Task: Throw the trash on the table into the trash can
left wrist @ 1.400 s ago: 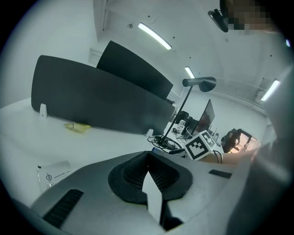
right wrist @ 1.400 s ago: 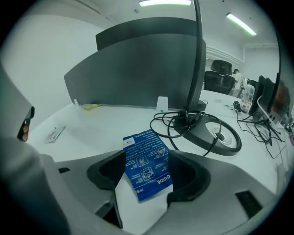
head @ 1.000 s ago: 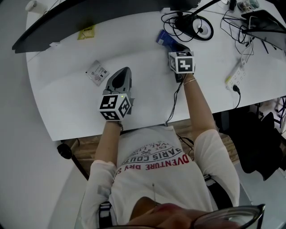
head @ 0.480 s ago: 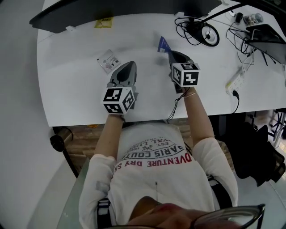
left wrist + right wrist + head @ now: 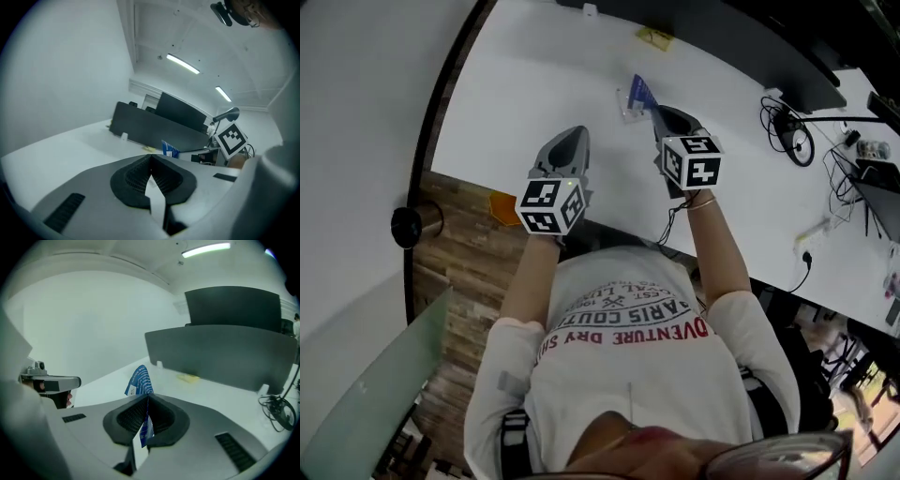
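We hold a blue wrapper [image 5: 139, 379] upright, clamped in our right hand-held gripper [image 5: 146, 399] above the worktop [image 5: 534, 84]. Our left hand-held gripper [image 5: 150, 161] is closed on nothing. A dark round can [image 5: 416, 225], probably the bin, stands on the floor [image 5: 469, 272] to our left.

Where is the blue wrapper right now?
In the right gripper view, the blue wrapper is pinched in the right gripper's shut jaws, above the white table.
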`<state>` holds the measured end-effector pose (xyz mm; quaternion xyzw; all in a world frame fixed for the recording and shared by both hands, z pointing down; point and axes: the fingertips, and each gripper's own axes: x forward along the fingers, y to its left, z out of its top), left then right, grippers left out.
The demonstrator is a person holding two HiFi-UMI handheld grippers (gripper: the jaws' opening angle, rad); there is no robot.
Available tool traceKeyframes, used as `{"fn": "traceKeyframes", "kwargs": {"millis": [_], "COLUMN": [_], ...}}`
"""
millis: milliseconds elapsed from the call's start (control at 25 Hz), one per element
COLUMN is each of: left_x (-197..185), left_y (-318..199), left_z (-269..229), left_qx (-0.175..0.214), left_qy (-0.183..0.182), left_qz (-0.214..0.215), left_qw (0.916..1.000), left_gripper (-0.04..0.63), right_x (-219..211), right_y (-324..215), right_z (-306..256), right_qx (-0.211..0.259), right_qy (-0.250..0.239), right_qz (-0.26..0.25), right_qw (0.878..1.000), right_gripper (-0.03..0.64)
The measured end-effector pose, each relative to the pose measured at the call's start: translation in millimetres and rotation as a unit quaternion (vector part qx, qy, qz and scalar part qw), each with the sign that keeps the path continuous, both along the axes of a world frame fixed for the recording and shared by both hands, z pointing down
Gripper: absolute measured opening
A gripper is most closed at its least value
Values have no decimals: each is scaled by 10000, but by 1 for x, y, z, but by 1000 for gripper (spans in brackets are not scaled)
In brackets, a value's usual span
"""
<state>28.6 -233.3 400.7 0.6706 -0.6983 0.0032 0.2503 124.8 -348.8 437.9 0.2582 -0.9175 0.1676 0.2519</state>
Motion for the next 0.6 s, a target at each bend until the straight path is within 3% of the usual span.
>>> {"fn": "traceKeyframes", "kwargs": {"millis": [160,320,480,600], "left_x": [-81,-152,-204,-229], "left_y": [84,171,267,338], "left_z": [-6,-13,-4,15], "left_qx": [-30,-16,-104,-256], "left_qy": [-44,-103,-66,72], "left_qz": [-800,-1590,-2361,-2981], "left_qw": [9968,9872,9716,9542], "left_gripper": [23,23,23,23], "right_x": [-97,-185,-257,-297], "right_y": [72,160,260,333], "right_z": [-10,-12,-1,19], "right_qx": [-78,-243,-495,-635], "right_qy": [-114,-211,-176,-4], "right_qz": [-788,-1643,-2484,-3156], "right_qw": [9968,9859,9672,9468], "right_gripper": [28,28,28,28]}}
